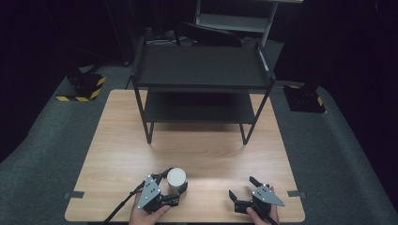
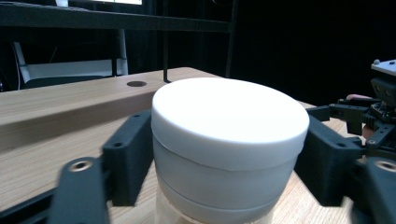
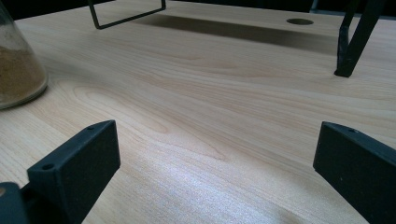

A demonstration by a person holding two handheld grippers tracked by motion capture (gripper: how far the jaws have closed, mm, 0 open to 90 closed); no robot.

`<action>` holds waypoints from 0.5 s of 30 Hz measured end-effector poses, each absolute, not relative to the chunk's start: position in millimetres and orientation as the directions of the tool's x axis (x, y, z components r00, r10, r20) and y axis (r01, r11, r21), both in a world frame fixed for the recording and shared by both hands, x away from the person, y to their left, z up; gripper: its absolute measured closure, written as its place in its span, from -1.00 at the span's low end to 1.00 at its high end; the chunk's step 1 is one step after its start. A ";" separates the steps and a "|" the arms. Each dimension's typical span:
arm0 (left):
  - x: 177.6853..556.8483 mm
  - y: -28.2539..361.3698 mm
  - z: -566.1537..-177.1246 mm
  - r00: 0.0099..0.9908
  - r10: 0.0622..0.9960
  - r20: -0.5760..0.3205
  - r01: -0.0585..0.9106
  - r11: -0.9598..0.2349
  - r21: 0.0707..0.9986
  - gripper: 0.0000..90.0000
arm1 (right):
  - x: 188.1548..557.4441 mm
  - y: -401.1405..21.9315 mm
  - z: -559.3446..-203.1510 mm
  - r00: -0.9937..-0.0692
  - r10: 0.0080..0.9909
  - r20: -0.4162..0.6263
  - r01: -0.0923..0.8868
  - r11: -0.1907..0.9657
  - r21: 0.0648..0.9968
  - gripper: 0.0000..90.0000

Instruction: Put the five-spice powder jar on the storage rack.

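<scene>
A jar with a white lid [image 1: 176,177] stands near the front edge of the wooden table [image 1: 117,150], left of centre. My left gripper [image 1: 177,181] is shut on it, one black jaw against each side of the lid. Seen from the left gripper view, the jar's white lid [image 2: 229,116] sits between the pads [image 2: 128,158] of my left gripper [image 2: 229,154]. In the right gripper view the jar's clear lower body [image 3: 18,70] holds brown powder. My right gripper [image 1: 242,186] rests at the front right, open with bare tabletop between its jaws [image 3: 215,154].
A black two-tier metal rack [image 1: 202,70] stands at the back middle of the table, its legs [image 3: 350,46] ahead of my right gripper. A small round hole [image 3: 299,21] lies in the tabletop near it. Grey floor surrounds the table.
</scene>
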State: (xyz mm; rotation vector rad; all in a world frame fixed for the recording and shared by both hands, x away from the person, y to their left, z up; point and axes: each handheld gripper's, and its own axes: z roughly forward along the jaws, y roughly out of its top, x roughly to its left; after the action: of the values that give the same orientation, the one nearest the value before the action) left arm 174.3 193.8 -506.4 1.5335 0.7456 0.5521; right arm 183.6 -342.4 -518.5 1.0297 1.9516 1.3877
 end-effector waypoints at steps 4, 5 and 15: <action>172.8 192.5 -508.1 0.670 0.738 -0.079 0.124 -0.007 0.992 -0.28 | 183.7 -342.5 -518.5 -0.571 0.821 0.010 0.279 0.183 0.943 -0.99; 172.6 192.4 -508.4 0.669 0.739 -0.078 0.123 -0.006 0.992 -0.28 | 183.7 -342.6 -518.6 -0.571 0.821 0.010 0.279 0.183 0.943 -0.99; 169.7 190.2 -506.5 0.654 0.753 -0.076 0.125 -0.009 0.992 -0.26 | 183.5 -342.8 -518.8 -0.571 0.821 0.010 0.278 0.181 0.944 -0.99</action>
State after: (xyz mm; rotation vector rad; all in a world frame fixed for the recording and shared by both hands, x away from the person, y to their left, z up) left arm 169.7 190.2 -506.5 1.5258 0.7601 0.5804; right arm 183.5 -342.8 -518.8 1.0286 1.9507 1.3907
